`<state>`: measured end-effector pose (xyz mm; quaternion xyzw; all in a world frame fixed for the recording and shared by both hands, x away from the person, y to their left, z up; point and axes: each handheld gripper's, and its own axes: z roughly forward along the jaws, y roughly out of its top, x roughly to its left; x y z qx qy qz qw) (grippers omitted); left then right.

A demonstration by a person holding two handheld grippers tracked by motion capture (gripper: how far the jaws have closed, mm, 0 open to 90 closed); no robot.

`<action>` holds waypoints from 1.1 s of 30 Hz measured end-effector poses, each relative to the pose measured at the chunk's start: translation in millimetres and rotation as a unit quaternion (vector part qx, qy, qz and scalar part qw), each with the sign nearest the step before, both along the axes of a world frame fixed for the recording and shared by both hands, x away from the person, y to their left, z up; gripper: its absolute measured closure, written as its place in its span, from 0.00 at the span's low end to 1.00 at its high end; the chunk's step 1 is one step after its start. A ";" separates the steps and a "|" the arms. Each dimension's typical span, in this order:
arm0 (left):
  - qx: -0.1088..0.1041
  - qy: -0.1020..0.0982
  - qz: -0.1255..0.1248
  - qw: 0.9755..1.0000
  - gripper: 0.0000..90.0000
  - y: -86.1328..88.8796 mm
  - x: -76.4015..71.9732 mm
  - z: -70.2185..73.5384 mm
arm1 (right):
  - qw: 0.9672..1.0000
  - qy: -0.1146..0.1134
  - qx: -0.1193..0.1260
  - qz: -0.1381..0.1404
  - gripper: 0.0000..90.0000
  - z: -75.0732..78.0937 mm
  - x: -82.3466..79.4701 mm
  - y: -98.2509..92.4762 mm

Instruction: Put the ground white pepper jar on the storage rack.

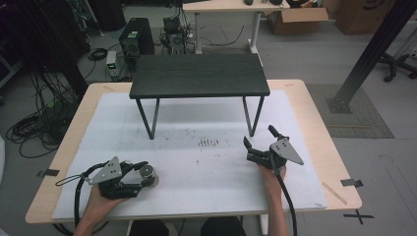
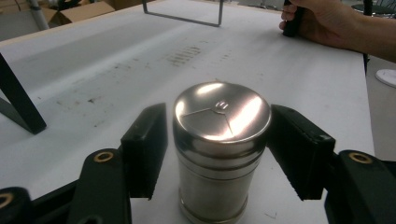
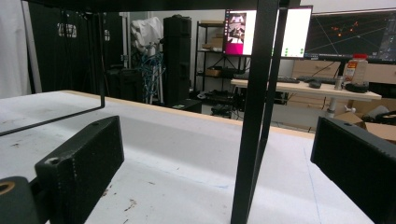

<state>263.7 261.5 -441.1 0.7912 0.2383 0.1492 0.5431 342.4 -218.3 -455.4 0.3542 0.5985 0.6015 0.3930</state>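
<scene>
Steel canister (image 2: 221, 154) stands upright between the left gripper's (image 1: 142, 175) parted fingers; the right gripper's (image 1: 258, 139) fingers gape wide.

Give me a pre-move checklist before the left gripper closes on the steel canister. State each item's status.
1. Shiny steel cylindrical canister stands upright on the white table cover: ok.
2. Canister sits between the jaws of the left gripper: ok.
3. Jaws open wide enough, with a gap on both sides: ok.
4. Canister centred between the jaws: not ok, it sits nearer the jaw on the right of the left gripper view.
5. Right gripper open, holding nothing, well away from the canister: ok.
6. Whether the domed lid is firmly seated: cannot tell.
</scene>
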 end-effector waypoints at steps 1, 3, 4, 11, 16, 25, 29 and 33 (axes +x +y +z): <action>0.000 -0.001 0.000 1.000 0.45 0.2 -0.3 -0.1 | 1.000 0.000 0.000 0.000 0.02 0.0 0.0 0.0; -0.002 0.001 0.001 1.000 0.46 0.3 -0.1 -0.1 | 1.000 0.000 0.000 0.000 0.02 0.0 0.0 0.0; -0.002 0.002 0.001 1.000 0.46 0.3 0.0 -0.1 | 1.000 0.000 0.000 0.000 0.02 0.0 0.0 0.0; -0.003 0.003 0.001 1.000 0.52 -0.4 -0.3 -0.9 | 1.000 0.000 0.000 0.000 0.02 0.0 0.0 -0.1; -0.004 0.002 0.004 1.000 0.54 -0.3 -0.3 -1.0 | 1.000 0.001 0.001 0.000 0.02 0.0 0.1 -0.1; -0.001 0.002 0.006 1.000 0.54 -0.9 -1.0 0.0 | 1.000 0.001 0.001 0.000 0.02 0.0 0.0 -0.1; 0.000 0.001 0.007 1.000 0.54 -1.1 -1.5 0.1 | 1.000 0.000 0.001 0.000 0.03 0.0 0.2 -0.3; 0.001 0.000 0.009 1.000 0.54 -1.5 -2.0 0.1 | 1.000 0.000 0.001 0.000 0.02 0.0 0.2 -0.3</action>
